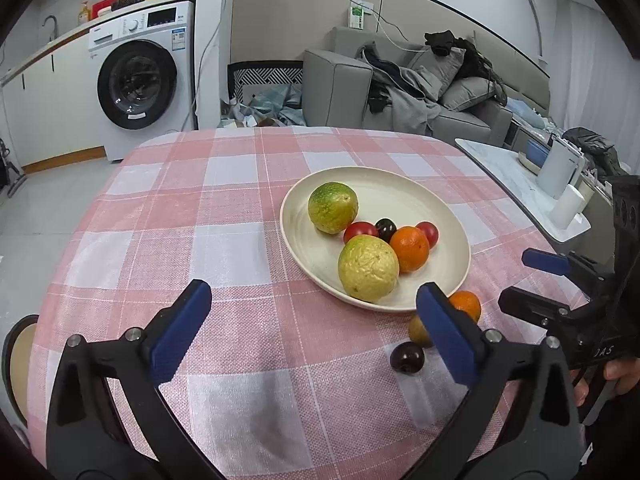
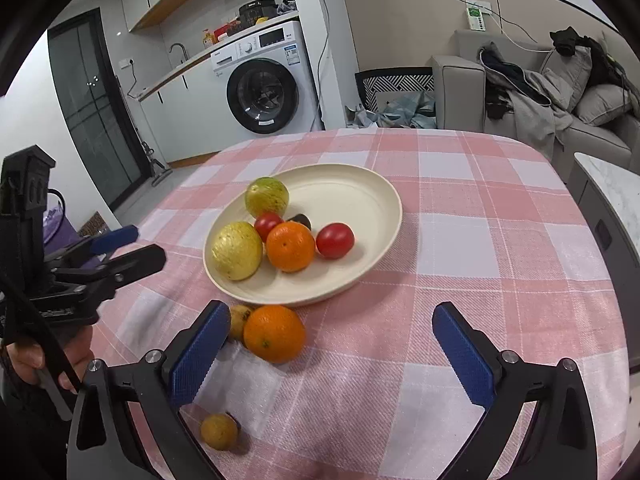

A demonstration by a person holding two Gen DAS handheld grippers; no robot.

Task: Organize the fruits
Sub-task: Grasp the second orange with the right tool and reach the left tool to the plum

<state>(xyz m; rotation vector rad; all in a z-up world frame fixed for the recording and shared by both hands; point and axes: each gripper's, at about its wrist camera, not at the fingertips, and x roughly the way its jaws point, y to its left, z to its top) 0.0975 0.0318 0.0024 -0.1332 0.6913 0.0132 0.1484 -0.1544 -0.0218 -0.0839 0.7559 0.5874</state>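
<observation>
My left tongs [image 1: 312,322] stand wide apart over the pink checked cloth of the table [image 1: 168,240], with nothing between the blue pads [image 1: 180,332]. My right tongs [image 2: 332,354] are spread just as wide, and they too grip nothing.

The cream plate [image 1: 400,184] sits a little past both pairs of tongs. On it lie a green-yellow round fruit [image 1: 333,207] toward the far side, a larger yellow fruit [image 1: 368,268] toward the near rim, an orange [image 1: 409,249] just beside that yellow one, two red tomatoes [image 1: 360,231] and a small dark fruit [image 1: 386,229] between them. These pieces cluster together, several touching.

Some fruit is off the plate, on the cloth near its closest rim. From the right wrist view a second orange [image 2: 274,333] rests just outside the rim, inside the span of my right tongs and close to the left pad, though the pad does not press on it. A small yellowish fruit [image 2: 240,322] touches it from behind, partly hidden by that pad. Another small yellow fruit [image 2: 219,431] lies nearer me, with something dark just behind it. From the left wrist view a dark cherry-like fruit [image 1: 407,357] lies on the cloth beside my left tongs' right finger.

My right hand [image 1: 616,376] shows at the edge of the left view, my left hand [image 2: 36,356] at the edge of the right
</observation>
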